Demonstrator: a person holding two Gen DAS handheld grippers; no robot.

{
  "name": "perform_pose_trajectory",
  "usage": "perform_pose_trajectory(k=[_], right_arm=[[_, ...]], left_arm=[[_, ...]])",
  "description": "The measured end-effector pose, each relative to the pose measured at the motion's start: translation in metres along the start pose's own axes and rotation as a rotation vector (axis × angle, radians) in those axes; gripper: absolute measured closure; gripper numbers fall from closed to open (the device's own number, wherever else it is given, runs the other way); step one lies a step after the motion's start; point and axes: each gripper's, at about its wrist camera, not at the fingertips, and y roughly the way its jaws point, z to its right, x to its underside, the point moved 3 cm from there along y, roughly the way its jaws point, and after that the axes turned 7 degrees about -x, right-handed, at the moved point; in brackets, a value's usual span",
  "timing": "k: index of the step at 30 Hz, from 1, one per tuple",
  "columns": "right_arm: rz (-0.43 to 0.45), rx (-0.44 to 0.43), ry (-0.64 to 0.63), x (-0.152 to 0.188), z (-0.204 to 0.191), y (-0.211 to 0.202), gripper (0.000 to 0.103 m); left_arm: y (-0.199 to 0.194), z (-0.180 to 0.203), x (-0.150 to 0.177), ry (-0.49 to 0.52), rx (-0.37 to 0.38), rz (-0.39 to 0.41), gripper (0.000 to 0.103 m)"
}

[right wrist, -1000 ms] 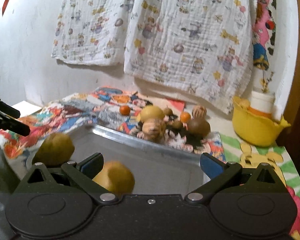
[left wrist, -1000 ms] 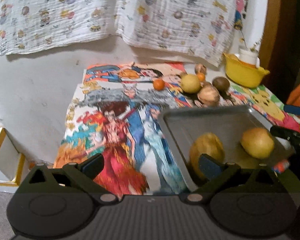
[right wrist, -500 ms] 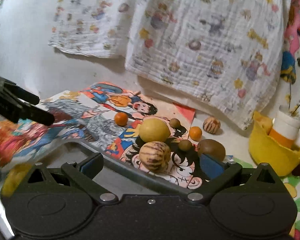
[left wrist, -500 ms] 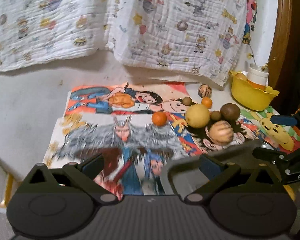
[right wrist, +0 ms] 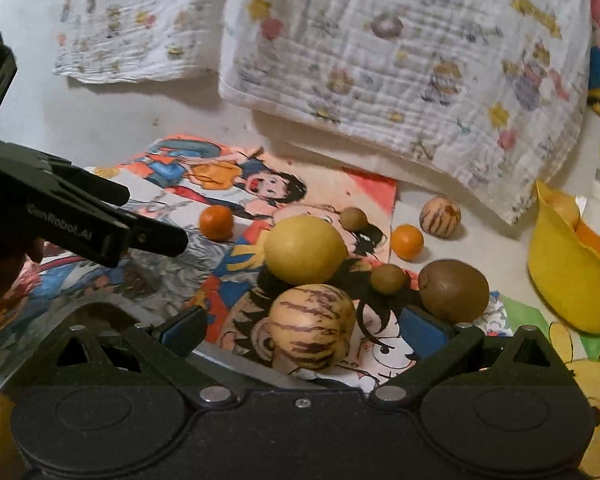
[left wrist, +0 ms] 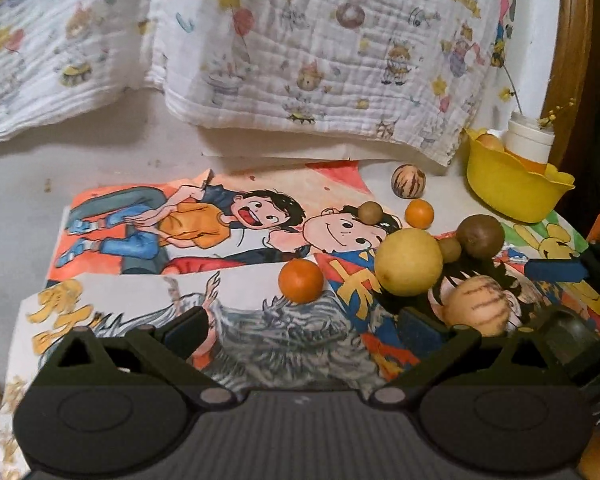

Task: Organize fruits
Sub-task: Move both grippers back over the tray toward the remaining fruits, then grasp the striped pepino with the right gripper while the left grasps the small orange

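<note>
Right wrist view: my right tool [right wrist: 304, 326] is wide open with nothing in it, the striped fruit [right wrist: 313, 327] just ahead between its fingers. My left tool [left wrist: 304, 326] is wide open too. If I bump the round fruit, it may roll off the surface [right wrist: 100, 136].

A patterned white cloth [left wrist: 300, 40] is hanging against the pale wall [left wrist: 80, 152]. Cartoon posters [left wrist: 180, 216] are covering the table.
</note>
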Motion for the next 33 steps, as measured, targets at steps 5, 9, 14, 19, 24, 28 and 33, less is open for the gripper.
perform_pose_trajectory(k=[5, 9, 14, 19, 24, 28, 33], right_arm=[[-0.059, -0.03, 0.089, 0.004, 0.011, 0.018, 0.002], [-0.065, -0.068, 0.14, 0.008, 0.01, 0.023, 0.003], [-0.055, -0.108, 0.158, 0.008, 0.006, 0.028, 0.007], [-0.035, -0.11, 0.168, 0.01, 0.005, 0.03, 0.008], [-0.025, -0.109, 0.189, 0.012, 0.008, 0.032, 0.013], [-0.02, -0.1, 0.192, 0.013, 0.009, 0.033, 0.016], [-0.015, -0.089, 0.208, 0.014, 0.011, 0.034, 0.019]], left_arm=[[0.025, 0.0, -0.004, 0.002, -0.016, -0.016, 0.001], [0.037, -0.003, -0.005, -0.004, -0.038, -0.008, 0.001], [0.046, 0.002, -0.004, 0.014, -0.031, -0.001, 0.005], [0.052, 0.014, -0.002, 0.071, -0.034, 0.012, 0.012], [0.055, 0.019, -0.002, 0.092, -0.034, 0.011, 0.022], [0.056, 0.016, -0.003, 0.074, -0.032, 0.014, 0.031], [0.056, 0.014, -0.004, 0.057, -0.033, 0.019, 0.037]])
